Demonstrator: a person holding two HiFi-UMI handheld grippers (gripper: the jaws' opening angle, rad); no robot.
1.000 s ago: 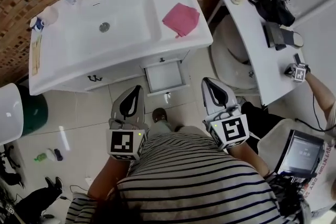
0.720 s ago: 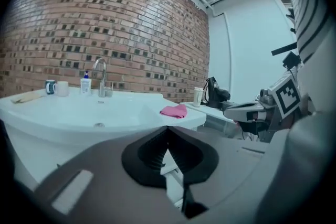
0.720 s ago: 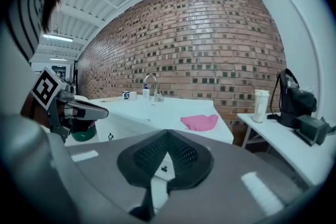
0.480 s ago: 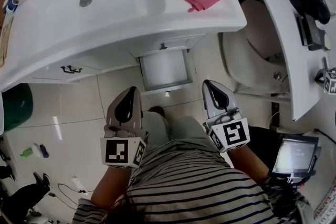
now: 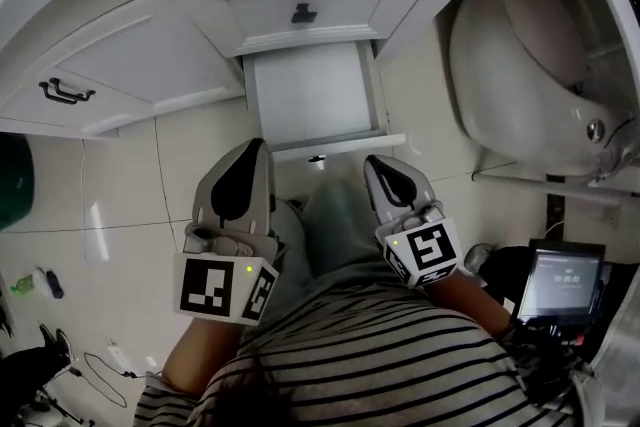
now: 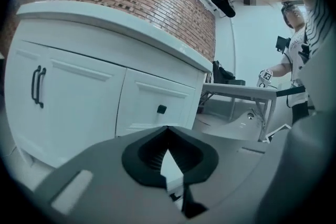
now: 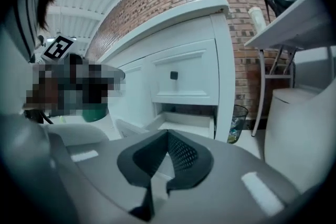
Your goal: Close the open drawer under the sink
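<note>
The open drawer [image 5: 312, 97] juts out of the bottom of the white sink cabinet [image 5: 140, 65], its front panel [image 5: 335, 147] toward me with a small dark knob [image 5: 317, 158]. Above it sits a closed drawer with a dark knob [image 5: 303, 13]. My left gripper [image 5: 256, 147] hangs just left of the drawer front, jaws together and empty. Just right of the drawer front, my right gripper [image 5: 374, 163] is also shut and empty. The right gripper view shows the open drawer [image 7: 184, 120] ahead past the right gripper [image 7: 168, 132]. The left gripper [image 6: 167, 128] faces the closed drawer's knob [image 6: 161, 109].
A white toilet [image 5: 520, 65] stands right of the cabinet, with a wire waste bin [image 7: 239, 122] between them. The cabinet door at left has a dark handle [image 5: 60, 92]. A white table [image 6: 247, 91] and another person stand beyond. A tablet [image 5: 560, 280] lies at my right.
The view has dropped low toward the cabinet; the sink top and pink cloth have left the picture. Both grippers now sit close to the open drawer's front, still shut.
</note>
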